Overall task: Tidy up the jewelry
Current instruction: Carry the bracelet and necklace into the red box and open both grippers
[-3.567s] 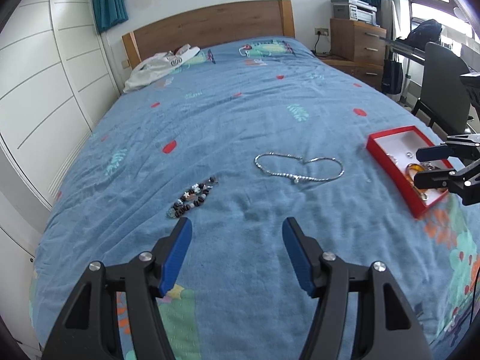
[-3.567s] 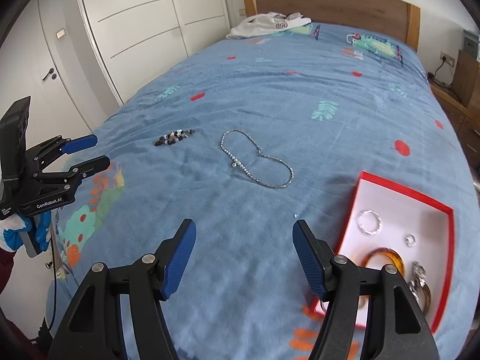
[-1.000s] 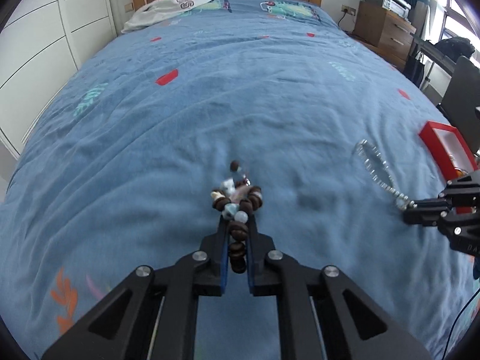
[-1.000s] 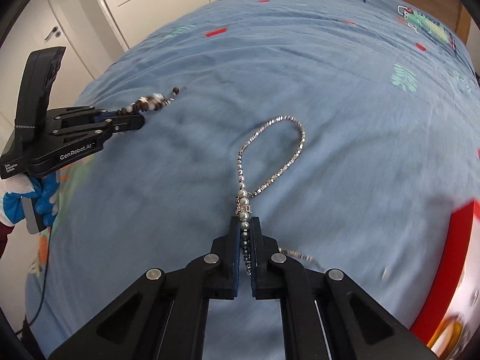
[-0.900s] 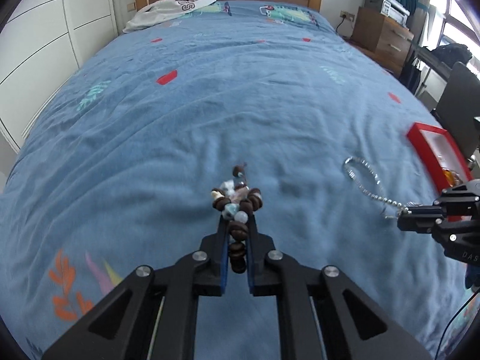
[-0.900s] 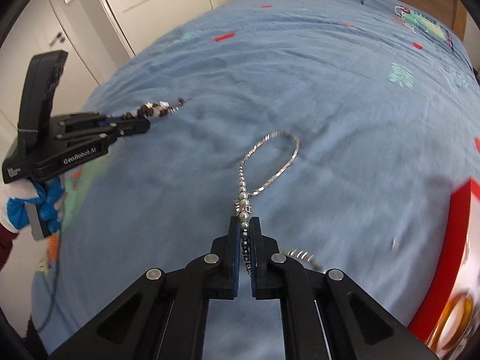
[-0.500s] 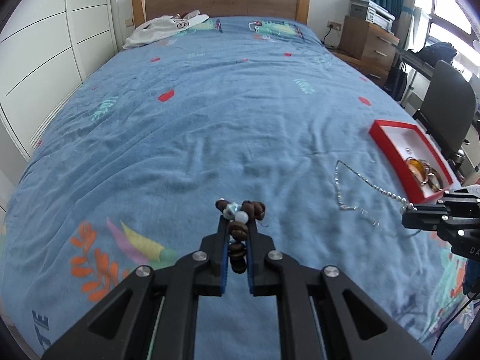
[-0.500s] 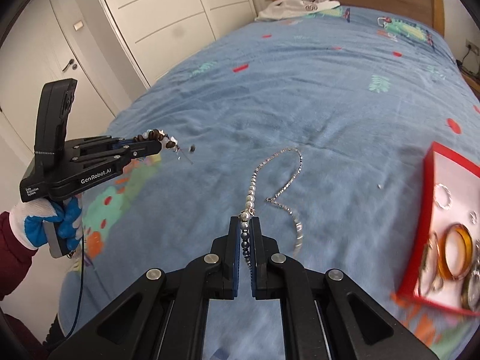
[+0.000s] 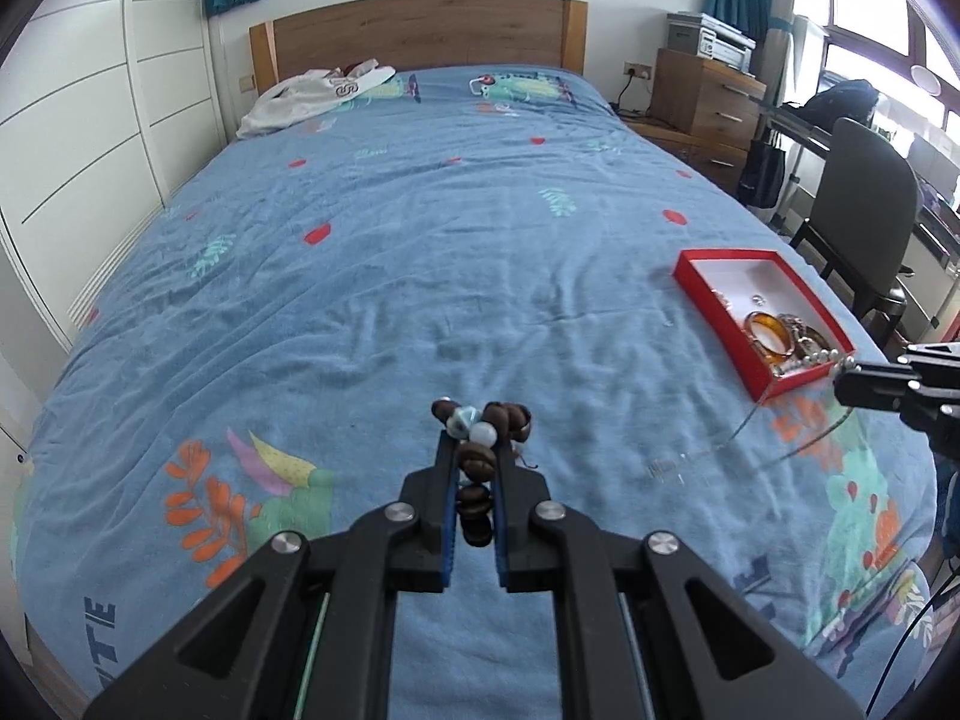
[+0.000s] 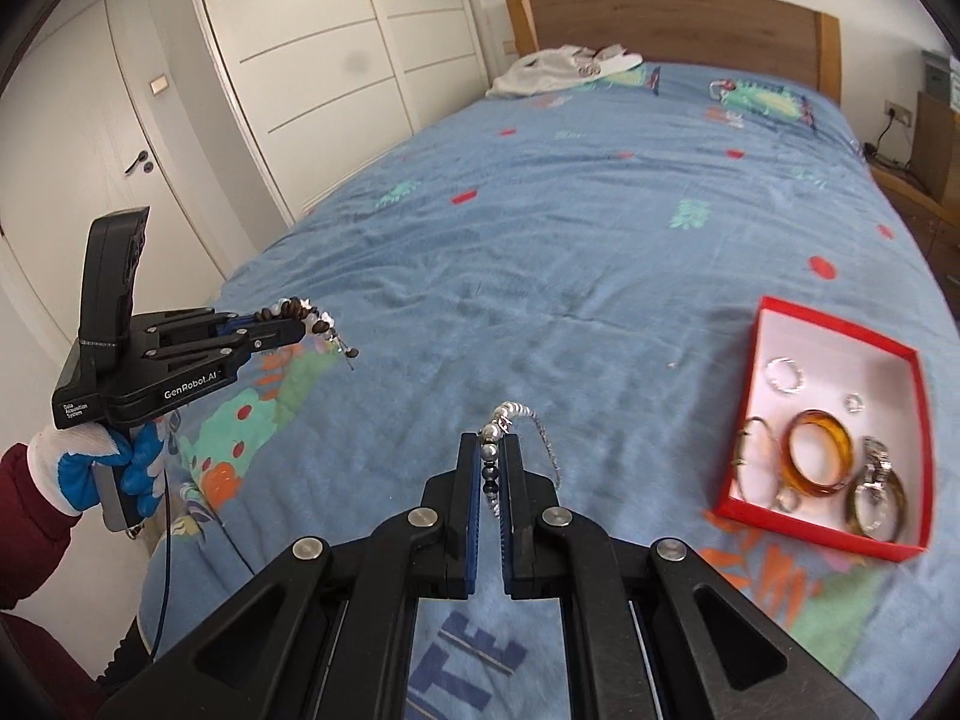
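My left gripper [image 9: 474, 441] is shut on a brown and pale beaded bracelet [image 9: 480, 420], held above the blue bedspread; it also shows in the right wrist view [image 10: 300, 324] at the left. My right gripper [image 10: 491, 444] is shut on a silver pearl necklace [image 10: 528, 420], whose chain hangs loose below; it also shows in the left wrist view [image 9: 840, 369] at the right, beside the red jewelry box [image 9: 690, 282]. The box [image 10: 834, 324] holds an amber bangle [image 10: 819, 450], rings and a watch.
The bed [image 9: 420, 240] has a wooden headboard [image 9: 414, 30] and a white garment [image 9: 312, 93] near the pillows. Wardrobe doors [image 10: 312, 60] stand at the left, a chair [image 9: 864, 210] and drawers [image 9: 702, 102] at the right.
Both grippers have lifted higher and pulled back from the bed with their jewelry. The necklace has left the bedspread and my right gripper has moved toward the red box.
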`<state>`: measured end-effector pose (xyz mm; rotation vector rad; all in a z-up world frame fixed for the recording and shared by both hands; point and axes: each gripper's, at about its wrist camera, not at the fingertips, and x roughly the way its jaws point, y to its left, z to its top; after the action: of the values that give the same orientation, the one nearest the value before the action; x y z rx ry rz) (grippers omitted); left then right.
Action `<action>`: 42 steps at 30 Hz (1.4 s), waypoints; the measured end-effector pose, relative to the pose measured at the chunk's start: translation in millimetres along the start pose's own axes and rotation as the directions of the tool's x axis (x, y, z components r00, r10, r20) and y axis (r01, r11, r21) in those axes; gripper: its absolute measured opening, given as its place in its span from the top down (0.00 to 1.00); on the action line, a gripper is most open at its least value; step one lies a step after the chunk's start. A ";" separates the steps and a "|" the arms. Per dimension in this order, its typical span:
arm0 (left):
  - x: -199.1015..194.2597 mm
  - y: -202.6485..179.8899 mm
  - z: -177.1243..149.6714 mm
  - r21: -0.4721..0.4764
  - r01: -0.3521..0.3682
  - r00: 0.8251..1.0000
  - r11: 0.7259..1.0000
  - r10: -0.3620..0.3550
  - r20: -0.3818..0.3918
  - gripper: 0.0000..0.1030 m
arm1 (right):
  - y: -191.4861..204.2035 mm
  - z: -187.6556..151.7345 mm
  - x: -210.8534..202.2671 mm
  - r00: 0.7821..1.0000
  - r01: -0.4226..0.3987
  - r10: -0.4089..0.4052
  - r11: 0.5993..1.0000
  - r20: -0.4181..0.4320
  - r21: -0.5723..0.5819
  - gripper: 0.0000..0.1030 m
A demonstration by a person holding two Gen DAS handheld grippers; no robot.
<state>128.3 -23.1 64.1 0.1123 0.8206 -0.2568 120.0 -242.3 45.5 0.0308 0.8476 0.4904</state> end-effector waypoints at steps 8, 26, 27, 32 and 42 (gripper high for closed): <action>-38.1 -34.4 9.8 0.057 0.027 0.998 0.998 -0.030 0.057 0.91 | -7.3 -14.0 -56.1 0.996 0.044 -0.046 0.999 0.072 0.020 0.95; -53.2 -140.8 42.8 0.187 0.100 0.992 0.977 -0.112 0.055 0.91 | -57.7 -26.8 -140.4 0.973 0.142 -0.154 0.987 0.175 0.079 0.95; -52.5 -148.6 46.9 0.197 0.100 0.992 0.975 -0.114 0.056 0.91 | -61.7 -25.8 -143.8 0.971 0.142 -0.155 0.986 0.182 0.083 0.95; -46.6 -174.7 62.3 0.226 0.102 0.991 0.969 -0.118 0.057 0.91 | -82.6 -17.8 -154.1 0.965 0.151 -0.167 0.984 0.203 0.092 0.94; -14.0 -223.5 98.3 0.277 0.128 0.988 0.952 -0.146 0.043 0.91 | -132.5 9.3 -158.0 0.957 0.175 -0.194 0.979 0.216 0.105 0.95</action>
<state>128.5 -255.3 141.0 0.3057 0.7272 -0.5031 92.1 -426.1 135.3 0.0826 0.6406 0.2682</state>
